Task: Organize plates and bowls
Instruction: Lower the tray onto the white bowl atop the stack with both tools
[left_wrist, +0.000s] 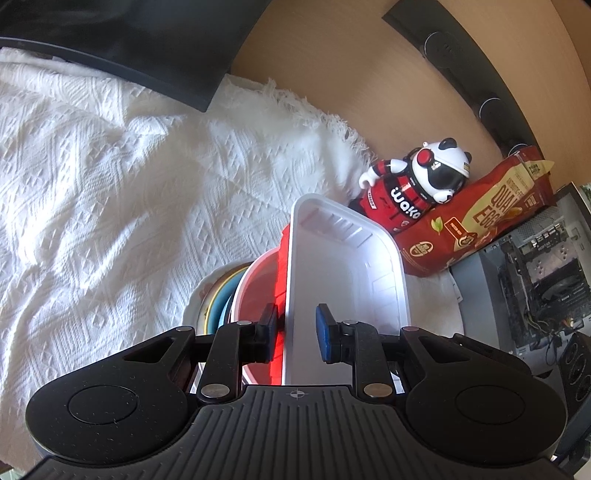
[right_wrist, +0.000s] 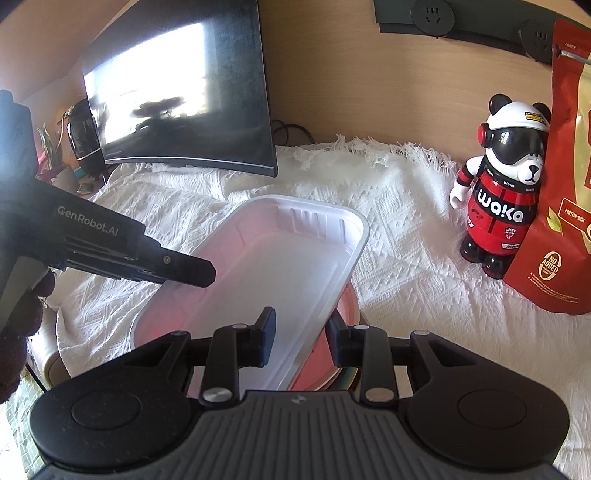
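Nearest my left camera, the left gripper (left_wrist: 295, 334) has its fingers spread on either side of the white tray's (left_wrist: 347, 266) long rim: the dark pad sits outside the wall, the blue pad (left_wrist: 325, 332) inside the tray, with a gap to the plastic on both sides, so it is not pinching. My right gripper (right_wrist: 301, 338) is likewise spread across the opposite rim of the tray (right_wrist: 266, 280), one finger inside, one outside, neither pressing that I can see. In the right view the left gripper's finger (right_wrist: 184, 269) reaches over the tray's far edge.

The tray rests on top of a red bowl (left_wrist: 258, 291), which sits in a stack with a blue plate (left_wrist: 221, 306) and a pale plate (left_wrist: 197, 306) beneath, all on the white cloth (left_wrist: 110, 184).

Beyond the stack, a panda figure (right_wrist: 502, 184) stands against a red bag (right_wrist: 565, 184). A monitor (right_wrist: 177, 96) stands at the cloth's back edge before the wooden wall (right_wrist: 369, 74).
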